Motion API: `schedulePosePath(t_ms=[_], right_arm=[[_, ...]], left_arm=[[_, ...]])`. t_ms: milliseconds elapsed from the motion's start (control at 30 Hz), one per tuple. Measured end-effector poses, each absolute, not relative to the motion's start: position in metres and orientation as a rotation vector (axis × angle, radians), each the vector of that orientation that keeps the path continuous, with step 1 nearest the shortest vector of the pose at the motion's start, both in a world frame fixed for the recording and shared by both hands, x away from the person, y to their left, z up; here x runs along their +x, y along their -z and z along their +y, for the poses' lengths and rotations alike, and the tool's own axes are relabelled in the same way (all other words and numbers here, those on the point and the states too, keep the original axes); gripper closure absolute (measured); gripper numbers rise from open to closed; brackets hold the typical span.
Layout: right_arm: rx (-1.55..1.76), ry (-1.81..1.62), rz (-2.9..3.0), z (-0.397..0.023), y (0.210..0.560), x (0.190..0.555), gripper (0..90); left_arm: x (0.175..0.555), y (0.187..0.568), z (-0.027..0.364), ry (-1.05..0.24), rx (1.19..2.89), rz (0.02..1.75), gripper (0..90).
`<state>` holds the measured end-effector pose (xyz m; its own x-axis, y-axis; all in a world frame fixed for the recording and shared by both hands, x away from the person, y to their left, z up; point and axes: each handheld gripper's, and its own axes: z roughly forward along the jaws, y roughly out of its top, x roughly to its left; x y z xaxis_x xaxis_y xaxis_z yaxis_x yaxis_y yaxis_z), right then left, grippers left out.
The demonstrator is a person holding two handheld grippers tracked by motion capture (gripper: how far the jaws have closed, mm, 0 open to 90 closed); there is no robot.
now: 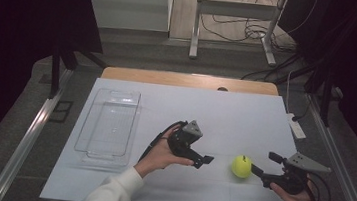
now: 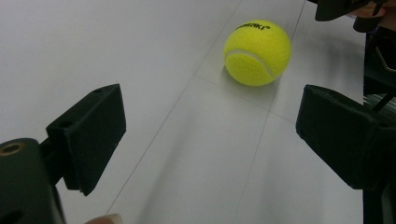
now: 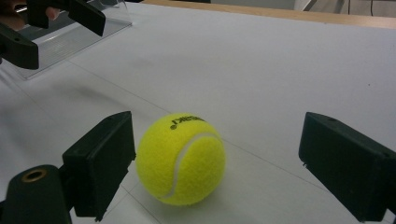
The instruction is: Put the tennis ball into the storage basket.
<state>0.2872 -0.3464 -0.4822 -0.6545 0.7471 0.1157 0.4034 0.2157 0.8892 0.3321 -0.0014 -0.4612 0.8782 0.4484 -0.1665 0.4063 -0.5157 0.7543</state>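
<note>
A yellow tennis ball [image 1: 242, 166] rests on the white table sheet [image 1: 215, 114], right of centre near the front. My right gripper [image 1: 265, 164] stands open just right of the ball. In the right gripper view the ball [image 3: 181, 158] lies between the jaws of the right gripper [image 3: 224, 156], close against the left one. My left gripper [image 1: 204, 160] is held a short way left of the ball, open and pointing at it. In the left gripper view the ball [image 2: 257, 52] sits well beyond the left gripper [image 2: 210, 135], whose jaws are empty.
A clear plastic tray [image 1: 108, 126] stands empty on the left of the sheet; its corner [image 3: 79, 32] shows in the right gripper view. A white power strip [image 1: 296, 125] lies at the right edge. Metal rails run along both sides of the table.
</note>
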Motion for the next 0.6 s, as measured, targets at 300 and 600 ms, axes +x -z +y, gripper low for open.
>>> schedulePosePath(t_ms=[300,600], right_arm=[[1.082,-1.414,2.152,-0.349,0.483,0.288,11.0],[1.084,-1.417,2.148,-0.349,0.483,0.288,11.1]], left_arm=[[0.335,0.461,-0.011,-0.054,2.191,0.597,9.2],[0.341,0.462,-0.019,-0.044,2.208,0.601,9.3]])
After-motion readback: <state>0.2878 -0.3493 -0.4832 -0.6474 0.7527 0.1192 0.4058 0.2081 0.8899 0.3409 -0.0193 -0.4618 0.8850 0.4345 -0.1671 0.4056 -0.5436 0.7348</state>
